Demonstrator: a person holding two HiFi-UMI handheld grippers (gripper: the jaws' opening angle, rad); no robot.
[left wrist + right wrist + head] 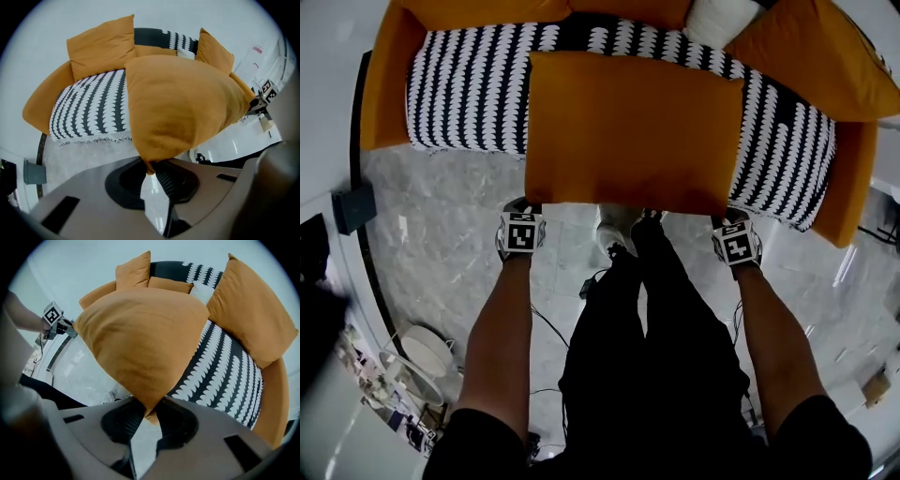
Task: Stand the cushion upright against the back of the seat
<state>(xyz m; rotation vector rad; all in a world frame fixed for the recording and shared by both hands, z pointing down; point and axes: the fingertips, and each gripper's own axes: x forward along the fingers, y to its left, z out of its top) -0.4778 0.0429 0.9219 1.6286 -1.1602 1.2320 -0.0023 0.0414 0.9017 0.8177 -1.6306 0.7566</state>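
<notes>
The left tool [150, 169] is pinched narrow on a corner of the orange cushion [633, 131] - the fabric tip is caught between its ribbed pads. The right tool [149, 414] grips the other near corner in the same way, with a tuft of cloth poking out below the pads. Both tools point steeply down, one at each end of the cushion's near edge.

The cushion spreads away from the tools, broad face up towards the head camera. Its far edge reaches over the seat [469, 84] and its near edge sits past the seat's front, above the floor [441, 244]. I cannot tell whether it rests on the seat.

The seat has a black-and-white patterned cover and orange arms. Against its back lean two spare cushions - one at the left [101, 44], one at the right [811, 56] - with a white pillow [722, 19] between them. The person's legs [647, 356], in black, stand close to the seat's front.
</notes>
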